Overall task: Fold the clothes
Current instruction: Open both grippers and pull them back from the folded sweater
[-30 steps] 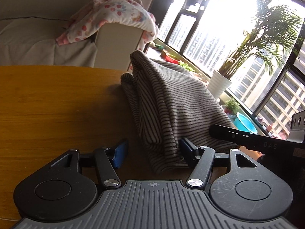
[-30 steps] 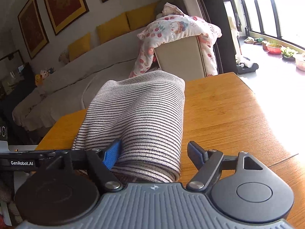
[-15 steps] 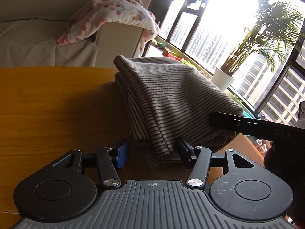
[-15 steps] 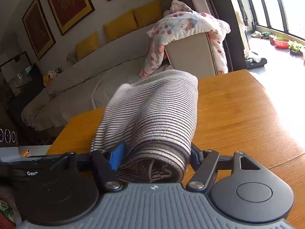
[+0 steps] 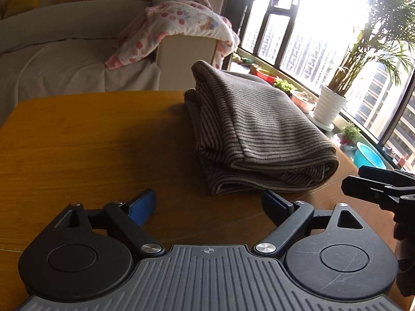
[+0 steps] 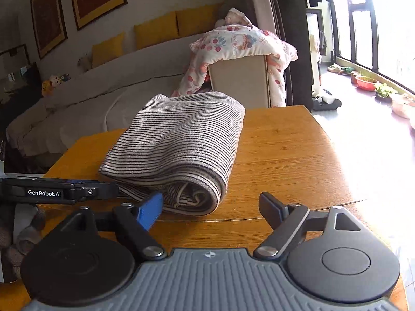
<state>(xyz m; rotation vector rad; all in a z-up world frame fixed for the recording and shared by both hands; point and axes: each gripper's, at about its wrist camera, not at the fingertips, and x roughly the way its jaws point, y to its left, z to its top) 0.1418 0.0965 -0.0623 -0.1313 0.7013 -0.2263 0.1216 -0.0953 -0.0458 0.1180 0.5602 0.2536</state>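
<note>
Across the far side of the room, at your 11 o'clock in the right wrist view, the long grey sofa runs under yellow cushions, with a floral blanket draped over its end. Nearer you, the wooden table fills the lower part of both views. On it lies the striped garment, folded into a thick bundle with its rolled edge facing your right gripper; in the left wrist view the same garment sits at 1 o'clock, near the table's window-side edge. At 2 o'clock there, a potted palm stands by the window. Your left gripper hovers low over bare wood just short of the bundle, fingers spread wide and holding nothing. Your right gripper is likewise spread wide and empty, its blue finger pad just beside the bundle's rolled end; you cannot tell whether it touches.
</note>
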